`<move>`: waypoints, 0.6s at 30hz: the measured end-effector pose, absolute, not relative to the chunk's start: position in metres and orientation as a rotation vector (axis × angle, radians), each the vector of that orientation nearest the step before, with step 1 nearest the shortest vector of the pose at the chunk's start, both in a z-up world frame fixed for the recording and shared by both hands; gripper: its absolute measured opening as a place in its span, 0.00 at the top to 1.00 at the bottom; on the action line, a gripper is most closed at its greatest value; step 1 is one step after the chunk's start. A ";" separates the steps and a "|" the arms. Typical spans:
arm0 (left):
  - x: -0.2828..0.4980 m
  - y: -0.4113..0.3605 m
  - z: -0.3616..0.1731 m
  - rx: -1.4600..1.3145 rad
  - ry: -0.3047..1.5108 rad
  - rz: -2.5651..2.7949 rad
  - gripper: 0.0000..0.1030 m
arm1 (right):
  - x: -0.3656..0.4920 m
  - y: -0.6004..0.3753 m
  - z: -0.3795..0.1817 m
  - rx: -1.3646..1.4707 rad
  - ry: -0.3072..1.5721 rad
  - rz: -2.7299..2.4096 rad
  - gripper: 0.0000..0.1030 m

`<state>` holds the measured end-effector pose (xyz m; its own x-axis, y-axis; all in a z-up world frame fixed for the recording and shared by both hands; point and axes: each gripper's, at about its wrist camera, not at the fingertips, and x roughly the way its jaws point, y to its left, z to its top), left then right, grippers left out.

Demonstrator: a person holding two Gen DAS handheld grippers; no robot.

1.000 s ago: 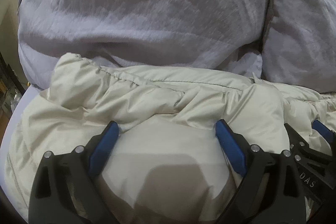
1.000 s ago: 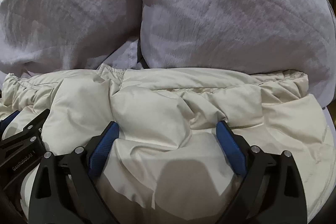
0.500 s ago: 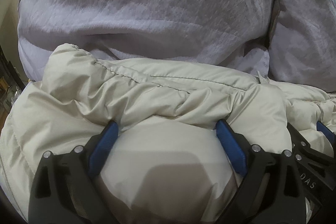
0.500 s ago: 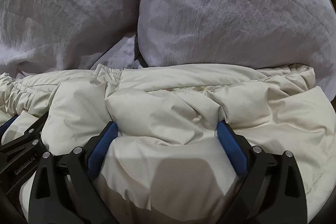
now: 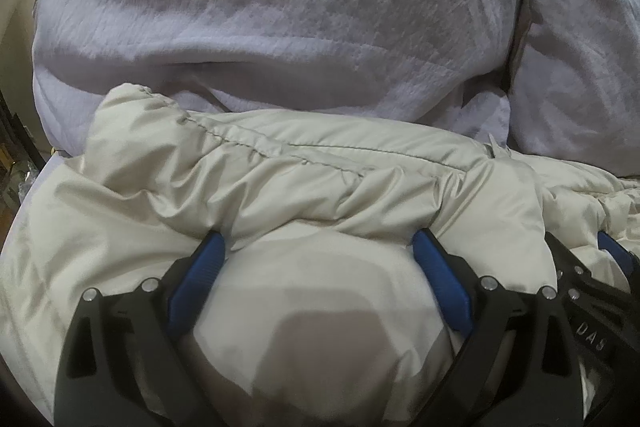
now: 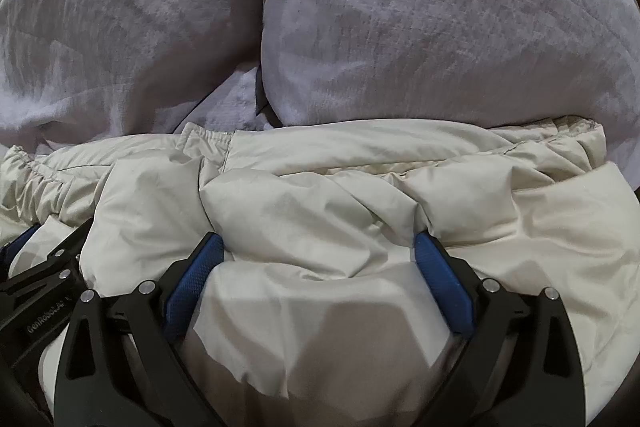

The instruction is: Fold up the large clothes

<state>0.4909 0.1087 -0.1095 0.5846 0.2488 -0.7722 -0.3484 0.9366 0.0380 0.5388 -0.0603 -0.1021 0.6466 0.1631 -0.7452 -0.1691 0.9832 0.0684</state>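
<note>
A cream puffy down jacket (image 5: 304, 179) lies bunched on a bed; it also fills the lower half of the right wrist view (image 6: 340, 179). My left gripper (image 5: 318, 247) is open wide, its blue pads pressed down into the jacket's padding, fabric bulging between them. My right gripper (image 6: 318, 247) is likewise open wide and pushed into the jacket. The two grippers sit side by side: the right one shows at the left wrist view's right edge (image 5: 592, 291), the left one at the right wrist view's left edge (image 6: 36, 283).
Two lavender pillows stand right behind the jacket, a left pillow (image 5: 260, 11) and a right pillow (image 6: 440, 19), with a dark gap between them. A lavender sheet (image 5: 24, 203) shows at the left edge.
Both grippers have pushed forward with the jacket, so its far edge now sits closer against the pillows and bunches higher. The jaws stay open.
</note>
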 end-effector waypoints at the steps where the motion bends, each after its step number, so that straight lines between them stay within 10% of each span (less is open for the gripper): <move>1: 0.483 0.111 -0.102 -0.124 0.881 0.347 0.08 | 0.539 -0.063 -0.099 -0.009 0.855 0.193 0.05; 18: 0.459 0.195 -0.093 -0.102 0.861 0.519 0.08 | 0.514 -0.178 -0.075 -0.050 0.834 -0.038 0.05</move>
<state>0.4589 0.1952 -0.0929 0.5359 0.3948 -0.7463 -0.4756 0.8715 0.1195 0.5140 -0.1777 -0.0752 0.6713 -0.0538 -0.7392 0.0142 0.9981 -0.0598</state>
